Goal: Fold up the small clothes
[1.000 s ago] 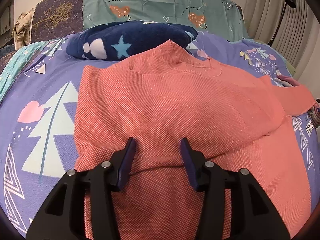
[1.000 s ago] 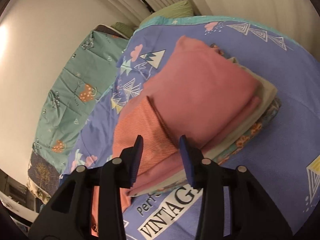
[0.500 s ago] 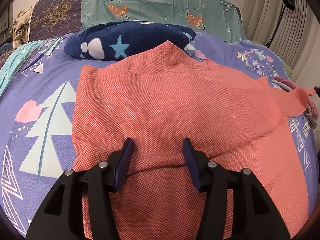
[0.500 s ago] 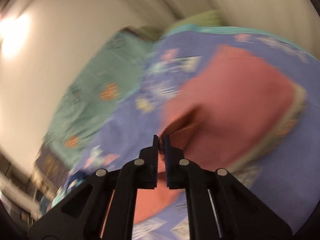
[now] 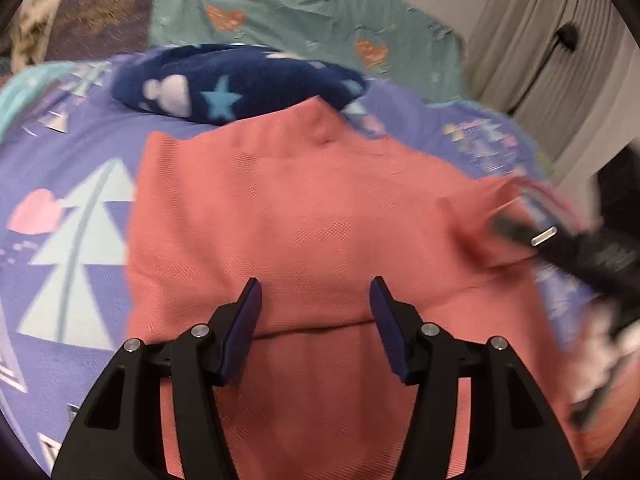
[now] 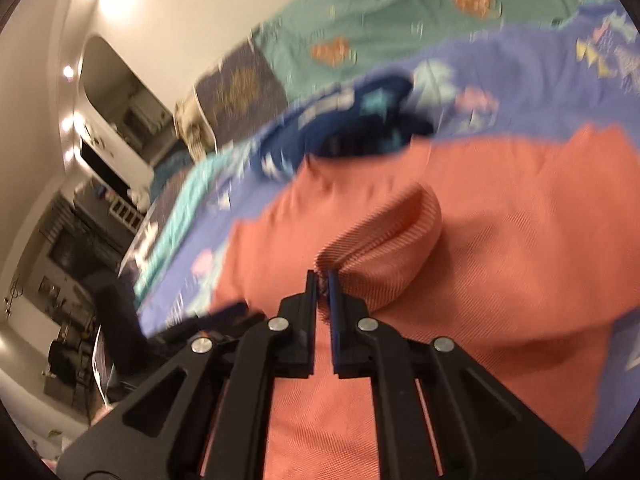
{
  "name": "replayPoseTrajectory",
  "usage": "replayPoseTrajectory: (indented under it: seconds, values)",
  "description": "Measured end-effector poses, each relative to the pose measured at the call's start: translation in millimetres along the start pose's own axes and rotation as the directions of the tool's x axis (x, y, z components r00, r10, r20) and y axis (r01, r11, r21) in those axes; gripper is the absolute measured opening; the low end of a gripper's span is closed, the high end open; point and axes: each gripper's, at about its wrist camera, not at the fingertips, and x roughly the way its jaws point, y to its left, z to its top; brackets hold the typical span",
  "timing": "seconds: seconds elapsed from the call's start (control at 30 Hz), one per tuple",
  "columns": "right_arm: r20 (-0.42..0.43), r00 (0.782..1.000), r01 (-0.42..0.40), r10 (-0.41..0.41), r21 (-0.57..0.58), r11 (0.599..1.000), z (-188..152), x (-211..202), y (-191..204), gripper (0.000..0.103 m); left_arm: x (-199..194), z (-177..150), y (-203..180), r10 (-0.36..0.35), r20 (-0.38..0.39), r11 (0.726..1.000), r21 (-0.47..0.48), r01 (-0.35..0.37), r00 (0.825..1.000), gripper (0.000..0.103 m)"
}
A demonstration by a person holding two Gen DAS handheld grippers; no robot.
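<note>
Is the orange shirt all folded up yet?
Not yet. The orange shirt lies mostly spread on the bed; the right tool, shut on its sleeve, lifts it over the body. The left tool is open.

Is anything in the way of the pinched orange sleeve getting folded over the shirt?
Nothing visible blocks it. The right gripper is shut on the sleeve, and the orange shirt lies bare beneath. The left gripper hovers open over the lower part, away from the sleeve.

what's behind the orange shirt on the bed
A navy star-print blanket lies just behind the orange shirt, on the purple bedspread. Its near edge is hidden by the shirt's collar.
</note>
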Motion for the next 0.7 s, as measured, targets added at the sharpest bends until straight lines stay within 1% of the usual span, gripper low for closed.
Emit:
replayPoseTrajectory:
  seconds: [0.03, 0.1, 0.13, 0.17, 0.23, 0.27, 0.3, 0.37, 0.4, 0.5, 0.53, 0.6, 0.63, 0.7]
  values:
    - [-0.02, 1.0, 0.011, -0.011, -0.011, 1.0, -5.3, 5.8, -1.7, 0.005, -3.3, 2.5, -4.3, -0.054, 0.004, 0.999, -0.005, 0.054, 0.999, 0.057]
    - [-0.04, 0.999, 0.025, -0.026, -0.033, 0.999, -13.0, 9.7, -3.2, 0.007, -6.6, 9.9, -18.7, -0.121, 0.011, 0.992, 0.019, 0.121, 0.993, 0.057]
    - [-0.053, 0.998, 0.027, -0.029, -0.041, 0.999, -15.9, 10.5, -4.7, 0.009, -5.2, 13.2, -26.3, -0.142, 0.006, 0.989, 0.036, 0.142, 0.99, 0.058]
    - [-0.059, 0.998, 0.028, -0.031, -0.044, 0.999, -15.7, 11.8, -4.3, 0.01, -1.8, 15.9, -33.5, -0.155, -0.004, 0.986, 0.053, 0.155, 0.988, 0.059]
    - [-0.063, 0.997, 0.028, -0.032, -0.052, 0.998, -23.1, 9.3, -2.6, 0.011, 11.3, 19.5, -46.7, -0.165, -0.042, 0.982, 0.082, 0.168, 0.985, 0.068]
    - [-0.065, 0.997, 0.031, -0.034, -0.058, 0.998, -26.5, 8.3, -3.0, 0.012, 24.2, 20.9, -52.7, -0.165, -0.079, 0.981, 0.085, 0.172, 0.983, 0.071]
    - [-0.067, 0.997, 0.035, -0.04, -0.064, 0.997, -29.7, 8.6, -3.2, 0.012, 32.2, 21.1, -55.8, -0.165, -0.099, 0.982, 0.08, 0.173, 0.981, 0.075]
    - [-0.075, 0.996, 0.042, -0.047, -0.072, 0.997, -36.9, 7.4, -5.1, 0.013, 52.2, 22.3, -63.3, -0.179, -0.145, 0.98, 0.058, 0.188, 0.973, 0.075]
    - [-0.078, 0.996, 0.046, -0.051, -0.073, 0.996, -38.9, 9.1, -6.1, 0.013, 57.2, 22.7, -66.2, -0.183, -0.152, 0.98, 0.052, 0.193, 0.971, 0.075]
    - [-0.075, 0.996, 0.042, -0.047, -0.071, 0.997, -42.2, 10.2, -8.7, 0.013, 64.4, 25.5, -80.6, -0.23, -0.153, 0.969, 0.059, 0.242, 0.961, 0.075]
    - [-0.07, 0.997, 0.037, -0.042, -0.072, 0.997, -43.2, 9.1, -8.6, 0.014, 64.9, 26.1, -85.2, -0.242, -0.152, 0.965, 0.069, 0.255, 0.958, 0.077]
    - [-0.059, 0.998, 0.021, -0.025, -0.073, 0.997, -44.8, 8.1, -9.6, 0.017, 66.2, 23.7, -96.0, -0.239, -0.158, 0.96, 0.113, 0.258, 0.958, 0.082]
    - [-0.056, 0.998, 0.012, -0.016, -0.071, 0.997, -46.1, 7.9, -10.5, 0.017, 67.7, 21.8, -102.3, -0.216, -0.165, 0.96, 0.146, 0.24, 0.962, 0.082]
    - [-0.055, 0.998, -0.006, 0.003, -0.049, 0.999, -47.3, 8.0, -14.5, 0.017, 77.6, 17.4, -113.6, -0.119, -0.18, 0.96, 0.231, 0.16, 0.976, 0.082]
